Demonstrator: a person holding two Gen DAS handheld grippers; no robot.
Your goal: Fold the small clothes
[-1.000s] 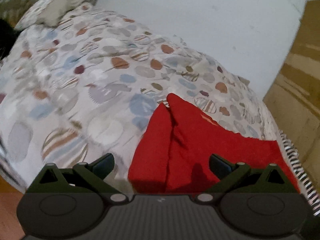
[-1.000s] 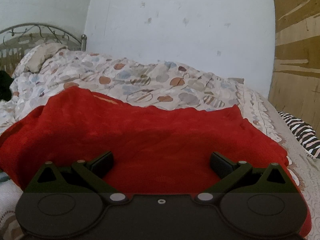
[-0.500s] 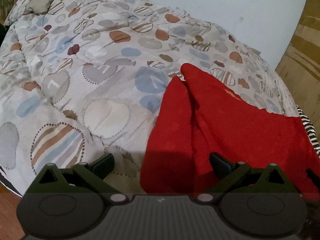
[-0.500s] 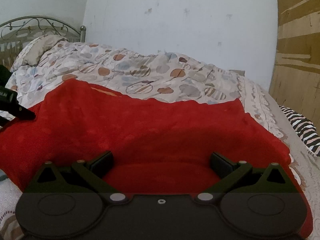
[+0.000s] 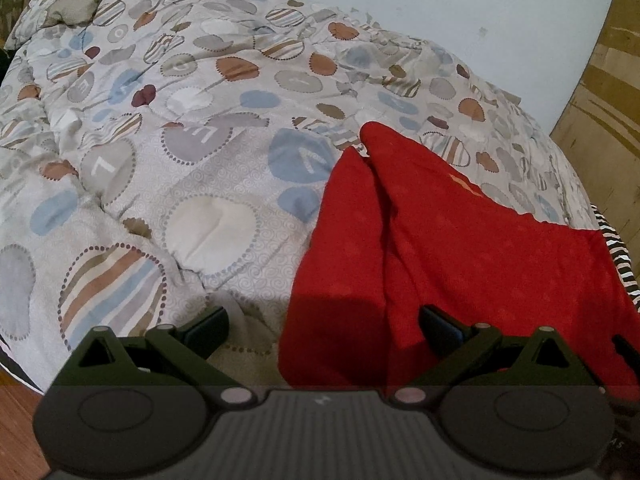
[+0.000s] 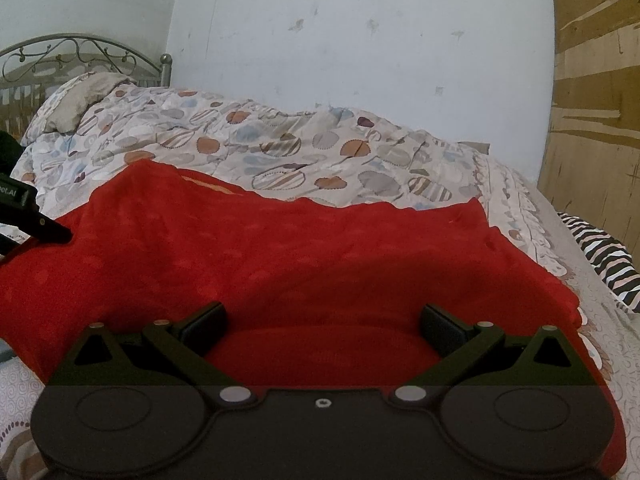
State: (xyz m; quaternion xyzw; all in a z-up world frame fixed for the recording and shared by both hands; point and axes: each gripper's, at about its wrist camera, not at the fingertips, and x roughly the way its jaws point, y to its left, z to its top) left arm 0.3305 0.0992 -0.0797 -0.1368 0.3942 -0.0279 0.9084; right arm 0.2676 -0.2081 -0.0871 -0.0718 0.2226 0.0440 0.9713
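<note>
Left gripper (image 5: 322,326) spread wide, gripping nothing, straddling the left edge of the red garment (image 5: 460,256) on the patterned quilt (image 5: 180,160). Right gripper (image 6: 322,326) likewise wide apart and empty, low over the garment's near middle; striped cloth (image 6: 600,256) far right.

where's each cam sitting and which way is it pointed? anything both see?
Left wrist: on the left tool, looking down and forward over the red garment's left edge and the patterned comforter; its own two open fingers show.
Right wrist: on the right tool, low over the red garment, facing the wall and metal headboard; its own open fingers show, plus the left tool at the left edge.
Shared: red garment, comforter, striped fabric.
</note>
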